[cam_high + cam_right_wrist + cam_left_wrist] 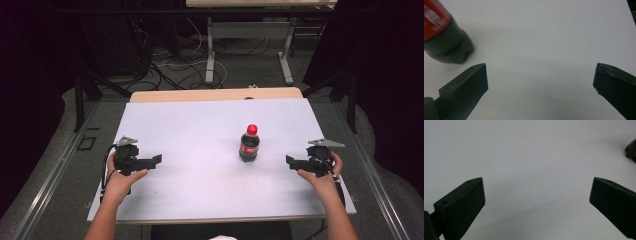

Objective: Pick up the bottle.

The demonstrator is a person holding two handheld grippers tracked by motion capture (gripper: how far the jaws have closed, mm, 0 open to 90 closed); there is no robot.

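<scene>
One full-looking bottle [249, 144] stands upright right of the table's [190, 125] middle, probably heavy and slick; take it around the body below the red cap, since your left gripper [156, 160] and right gripper [290, 161] both gape empty

High view: white-topped bench [200, 130] evenly lit from overhead, no glare; room around the bench falls off to near black at both side edges. Small dark cola bottle with red cap and label [249, 143] casts only a short soft shadow on the bench at its base. Picture soft and low in detail.

Left gripper view: bench grey-white, darker toward the lower part; black jaws blurred.

Right gripper view: the bottle [444, 37] out of focus, diffuse shadow beside it.
</scene>
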